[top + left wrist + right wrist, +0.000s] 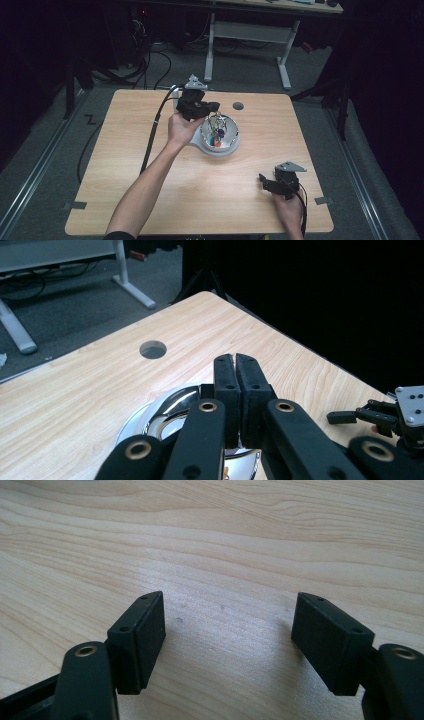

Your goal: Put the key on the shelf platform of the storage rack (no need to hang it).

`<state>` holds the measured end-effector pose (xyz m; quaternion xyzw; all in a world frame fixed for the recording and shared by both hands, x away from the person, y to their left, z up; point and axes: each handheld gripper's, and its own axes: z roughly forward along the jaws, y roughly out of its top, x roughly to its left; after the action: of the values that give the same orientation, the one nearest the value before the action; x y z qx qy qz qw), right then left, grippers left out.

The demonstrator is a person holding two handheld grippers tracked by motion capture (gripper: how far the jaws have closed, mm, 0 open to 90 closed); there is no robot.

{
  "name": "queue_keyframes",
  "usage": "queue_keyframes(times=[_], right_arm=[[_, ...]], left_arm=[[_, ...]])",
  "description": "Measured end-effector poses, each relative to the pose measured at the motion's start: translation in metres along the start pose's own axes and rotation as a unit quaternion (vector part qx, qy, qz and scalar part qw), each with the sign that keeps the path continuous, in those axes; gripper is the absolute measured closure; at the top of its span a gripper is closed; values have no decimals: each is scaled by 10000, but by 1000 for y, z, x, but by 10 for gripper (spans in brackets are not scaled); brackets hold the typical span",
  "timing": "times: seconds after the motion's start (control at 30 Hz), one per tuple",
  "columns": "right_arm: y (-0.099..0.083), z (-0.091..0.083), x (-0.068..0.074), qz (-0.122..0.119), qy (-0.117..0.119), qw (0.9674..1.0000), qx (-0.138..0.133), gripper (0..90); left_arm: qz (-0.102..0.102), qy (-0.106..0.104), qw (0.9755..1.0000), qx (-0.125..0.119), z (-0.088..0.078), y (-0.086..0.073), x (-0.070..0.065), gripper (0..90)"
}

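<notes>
Left tongs (212, 106) are up over the shiny round metal bowl (231, 142) near the middle of the pale wooden counter (150, 200), and the jaws are pressed together. Something thin and wiry hangs just below them over the bowl, with small purple and orange pieces (218, 137) down inside; whether the jaws are pinching that wire I cannot tell.

My read: this is a lift out of the bowl or a lowering into it. To do it well, keep the hand steady and plumb over the bowl's centre, move straight up or down, and don't let the dangling bit swing into the rim, since a light bowl could skate on this smooth top.

Right tongs (263, 181) sit low at the near right corner, well apart from the bowl, jaws spread wide with nothing between them.

The high view gives the bowl's contents and both hands. The left gripper view hides those contents behind its own jaws, but shows the pads (226, 375) meeting flush, the bowl's mirrored rim (150, 415) and the round grommet hole (153, 349) beyond. The right gripper view offers bare wood grain between its open pads (150, 625).
</notes>
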<state>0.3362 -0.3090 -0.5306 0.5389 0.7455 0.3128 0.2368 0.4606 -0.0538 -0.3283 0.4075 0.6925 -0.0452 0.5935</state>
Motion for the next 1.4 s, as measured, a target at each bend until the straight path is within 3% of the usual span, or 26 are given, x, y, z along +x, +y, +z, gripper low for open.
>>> queue_keyframes(times=[0.17, 0.4, 0.53, 0.73, 1.07, 1.2, 1.3, 1.4], right_arm=[[0, 0, 0, -1, 1, 10000, -1, 299], [0, 0, 0, 1, 4, 10000, -1, 299], [0, 0, 0, -1, 4, 10000, -1, 299], [0, 0, 0, -3, 3, 10000, 0, 299], [0, 0, 0, -3, 4, 10000, -1, 299], [0, 0, 0, -3, 4, 10000, -1, 299], [0, 0, 0, -2, 3, 10000, 0, 299], [0, 0, 0, -3, 4, 10000, 0, 299]], left_arm=[[-65, 93, 9999, 37, 5, -5, 5, 891], [48, 265, 9995, 134, 14, -15, 18, 890], [-2, 350, 9992, 175, 17, -19, 24, 890], [175, 460, 9986, 190, 23, -26, 35, 888], [214, 716, 9970, 185, 35, -32, 53, 885], [156, 723, 9971, 193, 36, -34, 55, 882], [292, 814, 9960, 221, 40, -38, 59, 874], [294, 879, 9954, 242, 42, -40, 65, 873]])
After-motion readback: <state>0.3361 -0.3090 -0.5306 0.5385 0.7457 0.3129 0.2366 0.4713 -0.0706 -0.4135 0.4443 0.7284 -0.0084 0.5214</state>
